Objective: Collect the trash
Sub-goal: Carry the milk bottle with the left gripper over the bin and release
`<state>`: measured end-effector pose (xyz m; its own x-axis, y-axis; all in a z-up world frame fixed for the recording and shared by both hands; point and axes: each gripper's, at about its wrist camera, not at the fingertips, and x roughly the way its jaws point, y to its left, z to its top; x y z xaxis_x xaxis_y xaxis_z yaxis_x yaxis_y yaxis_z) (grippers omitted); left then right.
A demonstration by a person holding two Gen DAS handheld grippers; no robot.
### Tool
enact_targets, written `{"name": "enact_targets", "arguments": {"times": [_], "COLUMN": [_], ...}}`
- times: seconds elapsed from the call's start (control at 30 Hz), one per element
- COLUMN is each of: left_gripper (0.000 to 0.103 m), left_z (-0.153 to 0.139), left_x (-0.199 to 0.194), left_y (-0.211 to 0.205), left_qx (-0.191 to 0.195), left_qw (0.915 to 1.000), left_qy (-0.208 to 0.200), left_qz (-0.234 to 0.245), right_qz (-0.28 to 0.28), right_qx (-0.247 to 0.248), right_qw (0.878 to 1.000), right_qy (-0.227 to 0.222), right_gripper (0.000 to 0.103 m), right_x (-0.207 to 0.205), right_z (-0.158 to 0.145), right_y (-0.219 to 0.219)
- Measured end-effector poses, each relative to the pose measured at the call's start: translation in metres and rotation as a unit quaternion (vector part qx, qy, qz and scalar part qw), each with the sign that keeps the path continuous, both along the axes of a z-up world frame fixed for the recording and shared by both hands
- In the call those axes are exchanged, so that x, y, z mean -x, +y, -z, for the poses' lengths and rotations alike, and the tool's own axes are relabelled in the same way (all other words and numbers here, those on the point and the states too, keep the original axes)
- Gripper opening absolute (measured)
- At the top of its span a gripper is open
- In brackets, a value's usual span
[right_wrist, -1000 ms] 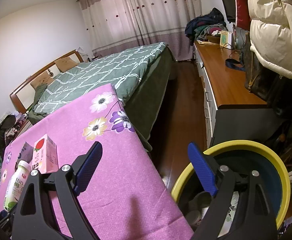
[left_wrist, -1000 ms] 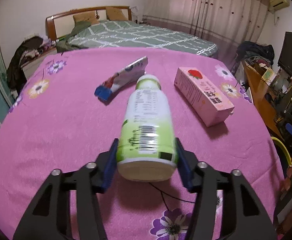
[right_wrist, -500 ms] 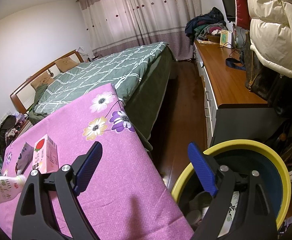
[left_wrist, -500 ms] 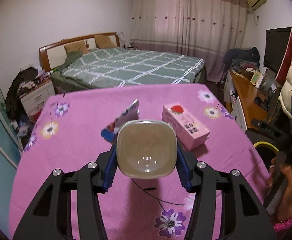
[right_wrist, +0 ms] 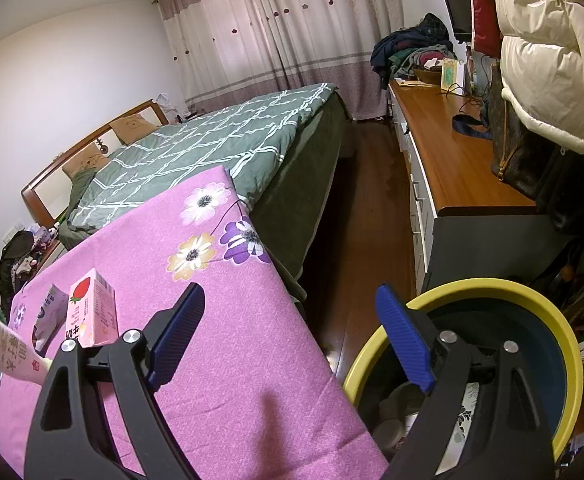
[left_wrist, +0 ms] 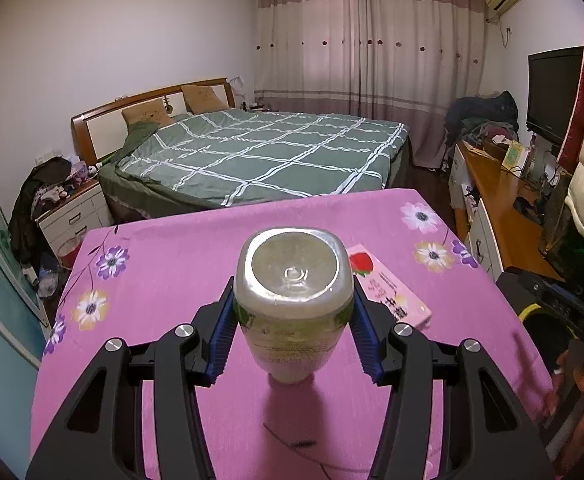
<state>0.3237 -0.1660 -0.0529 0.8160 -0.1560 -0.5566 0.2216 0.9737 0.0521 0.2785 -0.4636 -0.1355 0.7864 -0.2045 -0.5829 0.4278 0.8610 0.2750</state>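
Note:
My left gripper [left_wrist: 292,320] is shut on a white and green plastic bottle [left_wrist: 292,300], held above the pink flowered tablecloth [left_wrist: 163,280] with its base towards the camera. The same bottle [right_wrist: 5,350] shows at the left edge of the right wrist view. A pink carton with a strawberry print [left_wrist: 388,296] lies on the cloth behind the bottle, also seen as the carton [right_wrist: 91,312] beside a blue and white snack packet [right_wrist: 49,312]. My right gripper [right_wrist: 292,340] stands open with nothing between its fingers, above the table's right edge and next to a yellow-rimmed bin [right_wrist: 540,320].
The bin holds some trash at its bottom. A green checked bed [left_wrist: 259,156] lies beyond the table. A wooden sideboard [right_wrist: 456,160] with a bag and clutter runs along the right wall. A person's hand [left_wrist: 572,388] shows at the lower right of the left wrist view.
The left gripper has lifted the bottle off the cloth and tipped it, so its base now faces the camera. The snack packet is now hidden behind it. The right gripper has stayed still.

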Motion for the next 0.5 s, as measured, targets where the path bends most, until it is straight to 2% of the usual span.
{"name": "enact_targets", "arguments": {"times": [0.27, 0.5], "left_gripper": [0.052, 0.052], "left_z": [-0.002, -0.021], "left_x": [-0.012, 0.006], "left_y": [-0.002, -0.002], "left_qx": [0.004, 0.012], "left_qw": [1.0, 0.9994], "left_qy": [0.0, -0.011], "left_qz": [0.005, 0.03], "right_qz": [-0.006, -0.026], "right_qx": [0.002, -0.004], "right_qw": [1.0, 0.999], "right_qy": [-0.017, -0.037], "right_gripper": [0.083, 0.083], "right_x": [0.009, 0.043], "right_z": [-0.003, -0.02], "right_y": [0.002, -0.004]}}
